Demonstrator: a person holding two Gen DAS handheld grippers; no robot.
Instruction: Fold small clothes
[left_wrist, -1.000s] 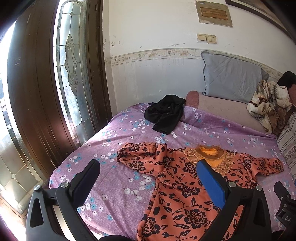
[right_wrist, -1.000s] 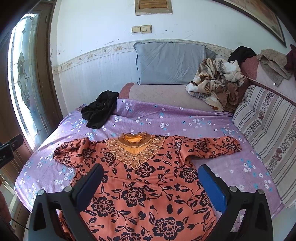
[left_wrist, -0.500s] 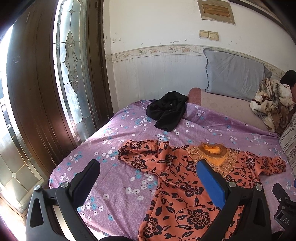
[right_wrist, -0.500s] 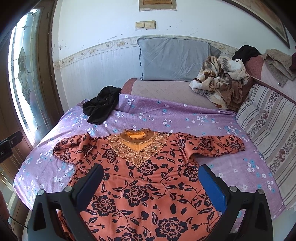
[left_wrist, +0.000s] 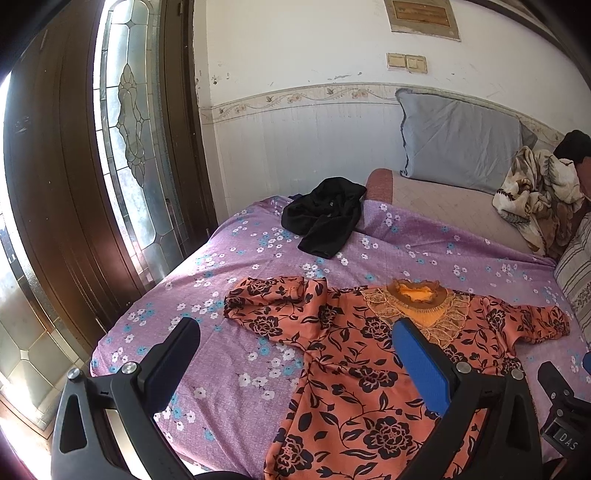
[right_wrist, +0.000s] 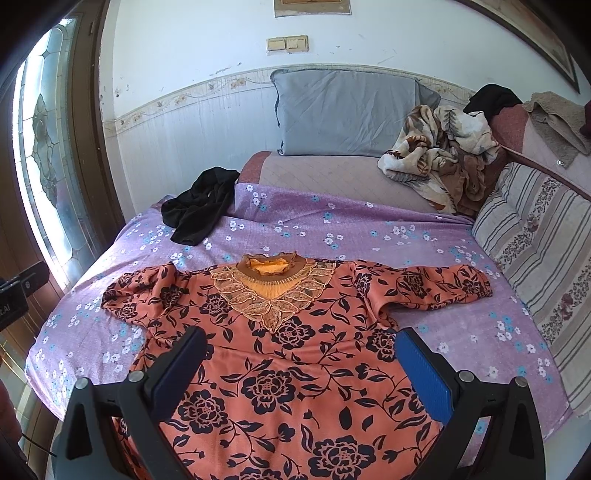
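An orange blouse with black flowers (right_wrist: 295, 354) lies spread flat, front up, on the purple flowered bedsheet (right_wrist: 332, 225), both sleeves stretched out sideways. In the left wrist view the same blouse (left_wrist: 369, 369) fills the lower right. My left gripper (left_wrist: 295, 332) hovers open above the blouse's left sleeve and the bare sheet, holding nothing. My right gripper (right_wrist: 301, 336) is open above the middle of the blouse, nothing between its fingers. A crumpled black garment (right_wrist: 201, 201) lies at the far left of the bed, also visible as the black garment (left_wrist: 325, 218) in the left view.
A grey pillow (right_wrist: 347, 110) leans on the wall behind the bed. A crumpled patterned blanket (right_wrist: 439, 155) sits at the back right, a striped cushion (right_wrist: 535, 251) along the right. A wooden door with stained glass (left_wrist: 125, 147) stands left of the bed.
Both grippers have drawn back and risen slightly, so the blouse sits a little farther away in both views. The clothes have not moved.
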